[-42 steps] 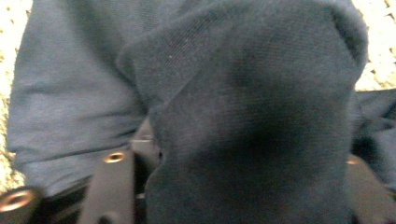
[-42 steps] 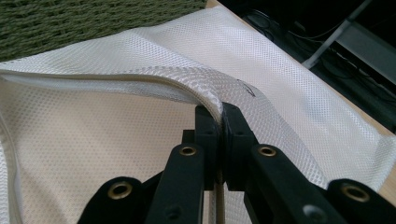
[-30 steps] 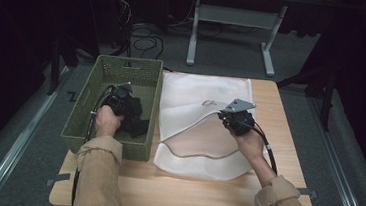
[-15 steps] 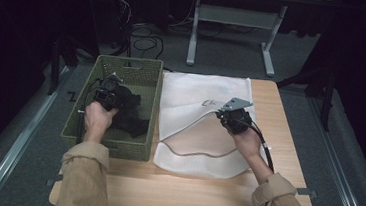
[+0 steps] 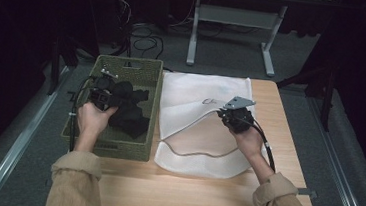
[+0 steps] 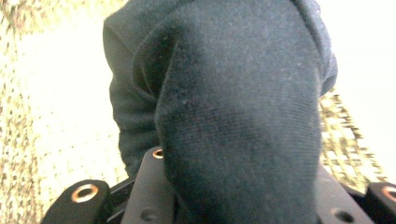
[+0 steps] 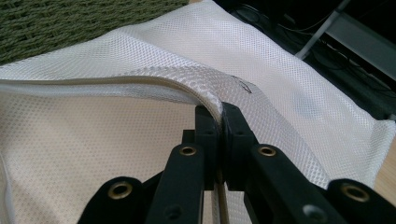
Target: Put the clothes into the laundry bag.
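Overhead, my left claw (image 5: 102,96) sits above the olive-green woven plastic basket (image 5: 151,111), which stands at the left end of the pale wooden tabletop (image 5: 188,194). Its jaws are clamped on a dark, soft knitted garment (image 5: 129,112), the upper part lifted clear while the rest trails down onto the basket floor; I hold it by one bunched end so the whole piece will follow in one pull. My right claw (image 5: 231,116) rests over the white mesh laundry bag (image 5: 197,91) spread flat just beside the basket, closed on the edge of the bag's upper layer. That layer is raised so the mouth gapes toward the basket, ready, I judge, to take the garment without a second handling; the cord-like rim (image 5: 192,151) curves across the lower layer

Along the left claw (image 6: 238,205), the dark knit (image 6: 233,107) hangs thick right over the jaws, folded into a fat roll and pinched between them, with the basket's weave (image 6: 28,116) blurred behind. Such a bulky bite should keep the cloth from slipping

Along the right claw (image 7: 222,121), the two jaws meet tight on a ridge of white mesh (image 7: 205,86), lifting it off the layer beneath (image 7: 84,149). Gripping at the hem keeps the opening taut, and the green basket (image 7: 70,23) lies just beyond the bag's far edge
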The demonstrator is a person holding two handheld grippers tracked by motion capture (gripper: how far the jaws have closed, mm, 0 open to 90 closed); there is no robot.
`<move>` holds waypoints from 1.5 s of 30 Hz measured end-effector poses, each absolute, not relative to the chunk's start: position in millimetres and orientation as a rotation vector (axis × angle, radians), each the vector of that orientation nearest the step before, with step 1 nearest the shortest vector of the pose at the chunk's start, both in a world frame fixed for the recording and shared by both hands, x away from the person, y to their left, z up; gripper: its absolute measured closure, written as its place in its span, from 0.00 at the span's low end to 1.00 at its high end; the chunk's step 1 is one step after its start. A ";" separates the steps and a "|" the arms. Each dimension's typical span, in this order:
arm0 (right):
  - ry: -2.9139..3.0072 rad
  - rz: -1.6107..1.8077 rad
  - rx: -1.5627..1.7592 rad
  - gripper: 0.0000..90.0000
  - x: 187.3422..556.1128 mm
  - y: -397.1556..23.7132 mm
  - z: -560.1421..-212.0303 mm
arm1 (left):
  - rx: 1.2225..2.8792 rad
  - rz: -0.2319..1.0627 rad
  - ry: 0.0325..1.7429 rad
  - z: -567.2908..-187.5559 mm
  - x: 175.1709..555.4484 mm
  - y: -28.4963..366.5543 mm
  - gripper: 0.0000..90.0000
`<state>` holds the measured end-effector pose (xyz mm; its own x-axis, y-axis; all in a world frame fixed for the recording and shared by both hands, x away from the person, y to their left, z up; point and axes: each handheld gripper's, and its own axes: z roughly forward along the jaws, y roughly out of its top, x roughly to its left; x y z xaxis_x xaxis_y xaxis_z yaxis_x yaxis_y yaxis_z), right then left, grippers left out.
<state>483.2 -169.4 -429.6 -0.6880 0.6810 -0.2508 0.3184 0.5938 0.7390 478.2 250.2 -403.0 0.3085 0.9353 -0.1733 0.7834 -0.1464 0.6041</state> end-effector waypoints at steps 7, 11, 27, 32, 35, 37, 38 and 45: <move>2.307 0.927 0.792 0.98 483.9 -170.5 -429.0 | 1.932 0.305 1.428 -390.7 466.8 246.0 0.78; 2.323 0.931 0.798 0.98 486.1 -170.4 -429.4 | 1.916 0.302 1.384 -383.2 460.5 243.3 0.78; 2.360 0.949 0.815 0.98 490.2 -172.4 -425.0 | 1.955 0.350 1.205 -346.0 434.6 212.8 0.78; 2.366 0.942 0.818 0.98 490.1 -172.2 -424.9 | 1.946 0.350 1.195 -344.5 431.0 214.5 0.78; 2.365 0.947 0.816 0.98 490.6 -172.5 -425.0 | 1.929 0.346 1.181 -341.9 427.5 214.7 0.78; 2.370 0.942 0.815 0.98 490.6 -172.5 -424.6 | 1.915 0.339 1.166 -339.3 425.5 215.4 0.78; 2.368 0.942 0.815 0.98 490.7 -172.3 -424.5 | 1.910 0.340 1.163 -338.4 424.9 215.8 0.78; 2.367 0.943 0.815 0.98 491.5 -172.3 -424.5 | 1.879 0.330 1.146 -332.9 419.7 219.8 0.78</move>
<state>491.5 -172.3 -424.5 -0.7173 0.6690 -0.1945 0.3522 0.5890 0.7274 419.7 219.8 -332.9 0.5382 0.8171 -0.2067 0.5818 -0.1826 0.7926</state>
